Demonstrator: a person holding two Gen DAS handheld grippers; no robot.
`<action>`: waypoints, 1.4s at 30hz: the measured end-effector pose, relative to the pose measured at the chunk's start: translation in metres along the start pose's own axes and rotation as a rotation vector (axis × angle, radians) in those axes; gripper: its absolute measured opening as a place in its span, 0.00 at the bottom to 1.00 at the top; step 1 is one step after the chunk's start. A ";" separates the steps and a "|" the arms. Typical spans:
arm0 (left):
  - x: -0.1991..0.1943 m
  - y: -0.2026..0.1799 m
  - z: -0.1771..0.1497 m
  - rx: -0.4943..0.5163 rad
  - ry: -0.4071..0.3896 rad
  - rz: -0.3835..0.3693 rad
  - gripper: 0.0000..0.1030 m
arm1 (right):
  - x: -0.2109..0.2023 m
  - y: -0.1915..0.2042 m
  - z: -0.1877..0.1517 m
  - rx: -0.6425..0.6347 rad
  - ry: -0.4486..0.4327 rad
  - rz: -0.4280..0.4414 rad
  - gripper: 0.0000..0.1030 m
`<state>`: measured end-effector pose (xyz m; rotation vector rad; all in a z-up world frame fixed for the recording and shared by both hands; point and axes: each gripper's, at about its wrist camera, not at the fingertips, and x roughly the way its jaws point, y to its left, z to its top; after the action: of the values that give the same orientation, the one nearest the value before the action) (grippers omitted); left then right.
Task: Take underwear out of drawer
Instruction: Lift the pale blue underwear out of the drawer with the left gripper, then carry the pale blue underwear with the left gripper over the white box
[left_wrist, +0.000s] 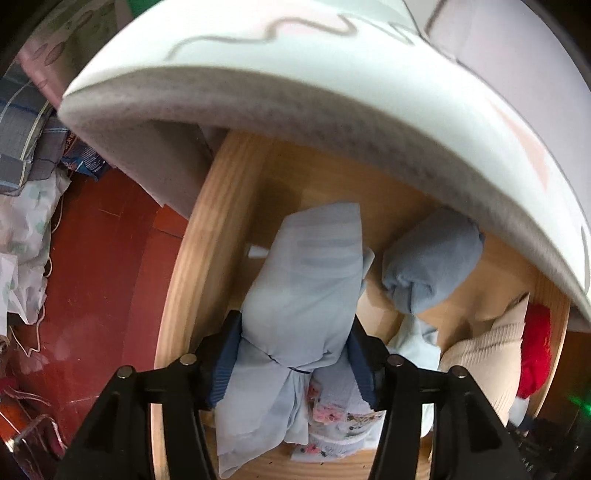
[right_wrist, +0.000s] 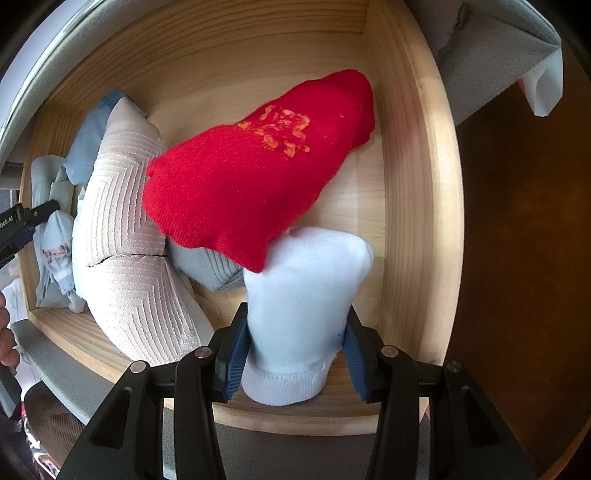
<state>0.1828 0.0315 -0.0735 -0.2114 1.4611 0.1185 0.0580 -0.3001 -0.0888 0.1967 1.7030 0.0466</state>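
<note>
Left jaws (left_wrist: 295, 354) astride pale blue garment (left_wrist: 306, 288), running lengthwise away; right jaws (right_wrist: 295, 347) gripping white sock (right_wrist: 299, 317) in drawer (right_wrist: 421, 221).

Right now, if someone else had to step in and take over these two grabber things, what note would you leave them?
Left gripper: jaws around a pale blue garment in the wooden drawer; grip looks loose.
Right gripper: jaws closed on a white knit piece, its far end tucked under a red knit item.
Also inside: a beige ribbed garment and a rolled blue cloth.
Done: both pieces reached.
Left: lift them out, then the rest.
</note>
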 end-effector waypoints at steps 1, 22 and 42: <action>-0.001 0.002 0.000 -0.024 -0.012 -0.011 0.55 | 0.000 0.000 0.000 0.000 0.000 0.001 0.43; -0.039 -0.005 -0.015 0.037 -0.103 0.028 0.33 | -0.003 0.002 -0.001 -0.010 -0.008 -0.021 0.43; -0.150 0.018 -0.047 0.117 -0.252 -0.073 0.32 | -0.025 0.030 -0.016 -0.035 -0.145 -0.130 0.41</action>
<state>0.1174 0.0459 0.0696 -0.1483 1.2042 -0.0009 0.0482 -0.2735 -0.0579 0.0614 1.5661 -0.0340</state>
